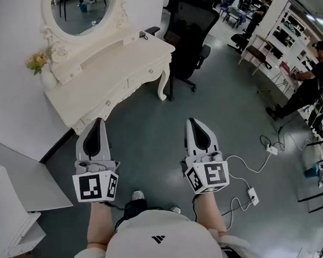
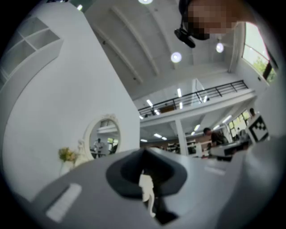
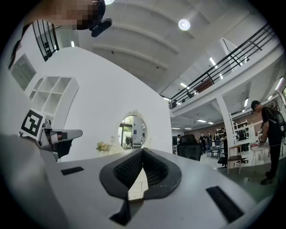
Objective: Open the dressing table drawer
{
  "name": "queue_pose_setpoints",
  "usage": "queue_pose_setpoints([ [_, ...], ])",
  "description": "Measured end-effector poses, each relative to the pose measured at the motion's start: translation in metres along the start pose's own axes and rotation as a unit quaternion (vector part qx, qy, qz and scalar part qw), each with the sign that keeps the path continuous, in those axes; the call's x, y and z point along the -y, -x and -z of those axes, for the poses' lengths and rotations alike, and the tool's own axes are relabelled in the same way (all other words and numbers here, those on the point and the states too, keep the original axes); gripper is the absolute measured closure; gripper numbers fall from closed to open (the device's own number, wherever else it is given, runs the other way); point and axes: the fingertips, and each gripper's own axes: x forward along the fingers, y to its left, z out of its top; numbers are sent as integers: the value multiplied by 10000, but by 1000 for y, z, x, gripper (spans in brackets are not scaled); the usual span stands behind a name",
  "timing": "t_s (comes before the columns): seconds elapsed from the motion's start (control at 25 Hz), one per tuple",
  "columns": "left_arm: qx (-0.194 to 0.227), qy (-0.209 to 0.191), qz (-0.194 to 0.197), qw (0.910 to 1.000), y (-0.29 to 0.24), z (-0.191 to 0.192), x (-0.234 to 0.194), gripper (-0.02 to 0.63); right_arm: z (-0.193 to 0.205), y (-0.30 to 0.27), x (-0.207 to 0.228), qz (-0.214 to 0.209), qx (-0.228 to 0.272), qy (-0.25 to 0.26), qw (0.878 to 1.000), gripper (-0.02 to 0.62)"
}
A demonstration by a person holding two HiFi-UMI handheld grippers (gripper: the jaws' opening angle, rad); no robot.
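The left gripper [image 1: 99,123] has its jaws pressed together at the tips, with nothing held. The right gripper [image 1: 193,121], at its 3 o'clock, is likewise fully closed and empty. Both are held above the grey floor [image 1: 145,127], pointing toward 12 o'clock. The white dressing table [image 1: 118,60] stands at 11 o'clock in the head view, near the left gripper but not touching it. Its drawer [image 1: 109,100] is closed, the knobbed front facing the grippers. An oval mirror [image 1: 81,10] rises behind, flowers [image 1: 37,61] at its 8 o'clock, and a black office chair [image 1: 190,27] at the table's 3 o'clock.
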Motion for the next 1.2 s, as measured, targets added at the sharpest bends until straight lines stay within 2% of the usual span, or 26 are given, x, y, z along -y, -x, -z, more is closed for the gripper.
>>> queue_pose_setpoints([
  [0.24, -19, -33, 26, 10000, 3, 0, 7, 600, 1, 2, 0, -39, -2, -9, 10000, 598],
  [0.56, 28, -44, 21, 10000, -4, 3, -11, 599, 4, -15, -8, -26, 58, -16, 10000, 598],
  [0.76, 71, -146, 189, 9997, -15, 6, -27, 599, 4, -33, -12, 148, 128, -95, 9998, 598],
  [1.0, 66, -38, 366, 9993, -28, 16, -53, 599, 6, -47, -22, 335, 200, -73, 9992, 598],
  [1.2, 19, 74, 570, 9983, -44, 28, -57, 598, 8, -65, -27, 379, 180, -46, 9991, 598],
])
